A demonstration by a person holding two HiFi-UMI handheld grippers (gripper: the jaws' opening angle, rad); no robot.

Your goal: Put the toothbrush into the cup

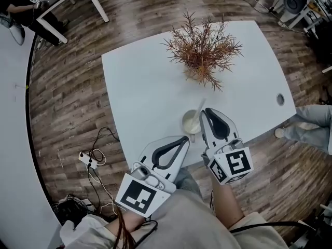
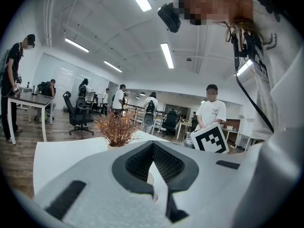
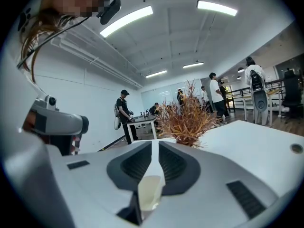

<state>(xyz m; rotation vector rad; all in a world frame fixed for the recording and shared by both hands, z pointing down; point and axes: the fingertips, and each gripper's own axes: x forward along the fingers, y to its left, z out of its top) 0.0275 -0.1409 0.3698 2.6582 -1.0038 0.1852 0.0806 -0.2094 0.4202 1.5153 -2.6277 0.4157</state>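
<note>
— Head view: where does the toothbrush (image 1: 202,105) sit?
— It leans in the cup (image 1: 190,124) at the near edge of the white table (image 1: 140,82). The right gripper (image 1: 208,111) lies just right of the cup, and the left gripper (image 1: 185,138) is nearer and to its left.
— And the gripper views?
— Only the head view shows brush and cup clearly. Each gripper view shows its own jaws drawn together on nothing, with the dried plant (image 3: 187,120) beyond.

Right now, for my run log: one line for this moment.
thin white toothbrush: in round cream cup | left gripper: shut, empty | right gripper: shut, empty, beside cup
</note>
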